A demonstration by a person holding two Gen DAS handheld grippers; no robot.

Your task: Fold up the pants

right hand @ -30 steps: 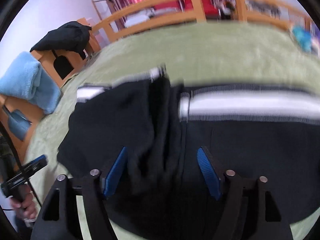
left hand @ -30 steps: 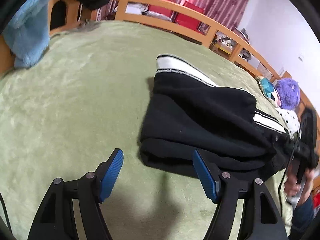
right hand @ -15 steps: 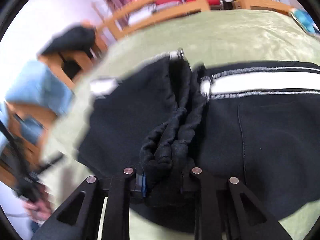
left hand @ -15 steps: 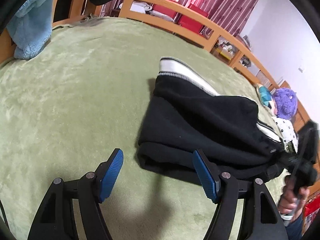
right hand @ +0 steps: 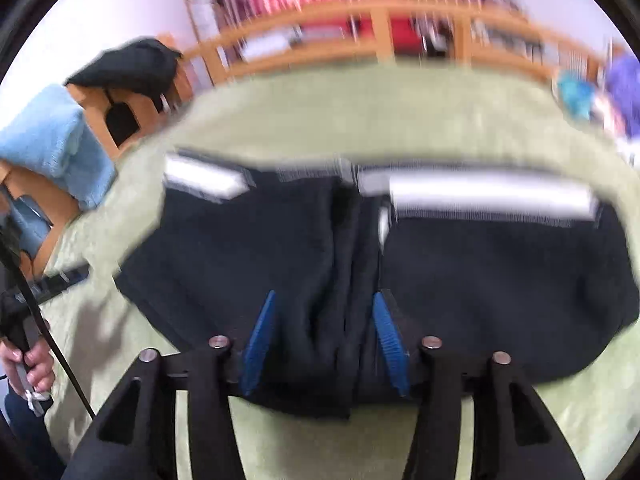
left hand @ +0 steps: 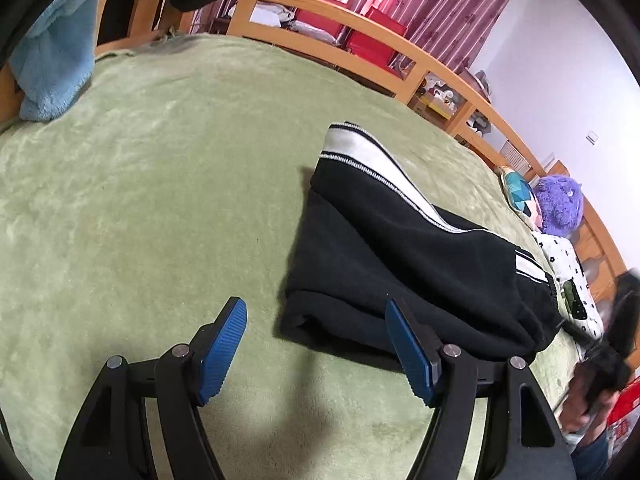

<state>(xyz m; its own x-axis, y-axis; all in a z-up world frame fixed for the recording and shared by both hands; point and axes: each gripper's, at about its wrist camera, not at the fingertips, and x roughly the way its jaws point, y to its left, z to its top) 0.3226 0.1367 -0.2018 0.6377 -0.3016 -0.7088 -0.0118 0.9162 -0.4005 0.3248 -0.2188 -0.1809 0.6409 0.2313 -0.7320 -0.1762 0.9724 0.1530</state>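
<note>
The black pants (right hand: pixel 360 272) lie long from left to right on the bed (left hand: pixel 140 184). The right gripper (right hand: pixel 324 340) is nearer, jaws opening around the middle fold. The left gripper (left hand: pixel 316 352) is open and empty.

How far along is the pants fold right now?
Done: the black pants lie doubled over on the green blanket, white stripe showing. In hand: nothing; the right gripper is opening over a bunched ridge of the fabric, and the left gripper is open beside the near edge. Left: smoothing that ridge, perhaps one more fold.
</note>
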